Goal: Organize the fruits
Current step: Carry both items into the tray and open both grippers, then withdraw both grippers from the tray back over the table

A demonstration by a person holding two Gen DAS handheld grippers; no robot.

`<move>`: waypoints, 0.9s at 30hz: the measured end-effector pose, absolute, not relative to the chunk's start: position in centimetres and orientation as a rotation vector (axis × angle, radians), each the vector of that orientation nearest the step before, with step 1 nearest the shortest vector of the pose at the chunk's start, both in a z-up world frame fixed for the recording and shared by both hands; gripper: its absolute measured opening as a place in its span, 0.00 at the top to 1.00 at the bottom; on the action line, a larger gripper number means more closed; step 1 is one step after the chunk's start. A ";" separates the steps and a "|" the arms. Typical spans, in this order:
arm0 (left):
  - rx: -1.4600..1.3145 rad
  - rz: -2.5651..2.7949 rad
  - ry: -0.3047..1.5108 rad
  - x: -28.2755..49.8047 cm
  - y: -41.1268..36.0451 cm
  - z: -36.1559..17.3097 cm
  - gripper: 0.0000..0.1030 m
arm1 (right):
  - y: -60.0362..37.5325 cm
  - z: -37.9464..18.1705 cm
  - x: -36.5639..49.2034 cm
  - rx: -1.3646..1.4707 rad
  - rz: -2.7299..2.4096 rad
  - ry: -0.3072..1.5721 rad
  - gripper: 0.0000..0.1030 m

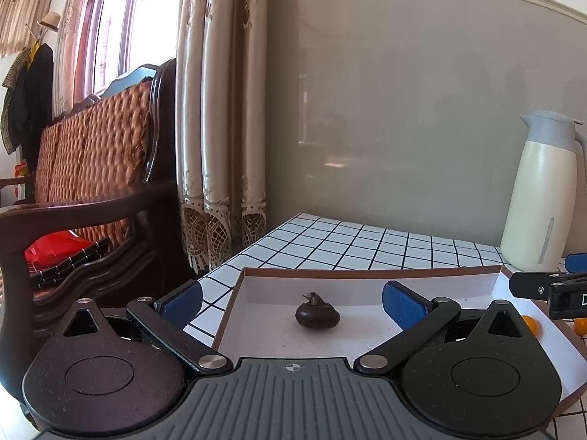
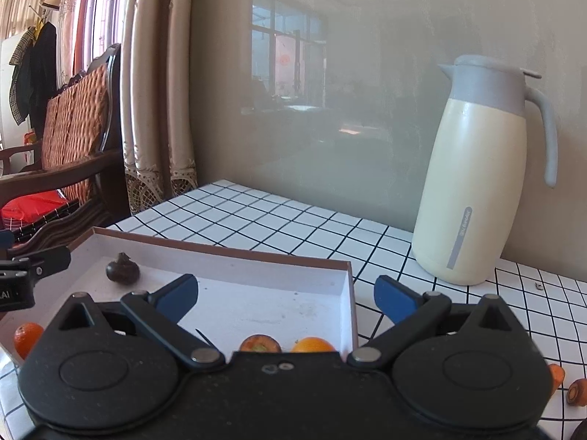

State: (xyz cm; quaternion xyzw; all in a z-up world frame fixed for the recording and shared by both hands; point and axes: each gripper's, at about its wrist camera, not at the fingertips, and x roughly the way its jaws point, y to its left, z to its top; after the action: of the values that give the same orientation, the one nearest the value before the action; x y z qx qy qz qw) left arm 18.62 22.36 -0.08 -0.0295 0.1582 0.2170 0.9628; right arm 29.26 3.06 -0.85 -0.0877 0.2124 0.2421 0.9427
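A shallow white box with a brown rim point(image 1: 367, 272) point(image 2: 345, 286) lies on the checked table. A dark brown water chestnut point(image 1: 317, 315) point(image 2: 122, 270) sits inside it. My left gripper point(image 1: 293, 302) is open and empty, its blue pads either side of the chestnut, a little short of it. My right gripper point(image 2: 286, 299) is open and empty over the box's right end. Below it, in the box, lie an orange fruit point(image 2: 312, 345) and a carrot piece point(image 2: 261, 343), both partly hidden. Another orange fruit point(image 2: 27, 337) point(image 1: 532, 324) lies in the box.
A cream and grey thermos jug point(image 1: 543, 198) point(image 2: 480, 176) stands at the back right by the wall. Carrot pieces point(image 2: 576, 390) lie on the table at the right. A wooden bench with a woven back point(image 1: 91, 183) and curtains point(image 1: 220, 128) stand left of the table.
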 end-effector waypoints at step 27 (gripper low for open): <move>-0.058 0.362 0.233 9.0 15.1 1.5 0.00 | -4.4 0.3 18.0 -0.193 0.412 0.380 0.06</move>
State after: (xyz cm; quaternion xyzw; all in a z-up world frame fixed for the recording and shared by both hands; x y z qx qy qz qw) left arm 9.01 15.14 1.45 -0.0287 0.1154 0.1796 0.9765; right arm 17.99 -4.42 0.28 -0.0952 0.1872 0.2031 0.9564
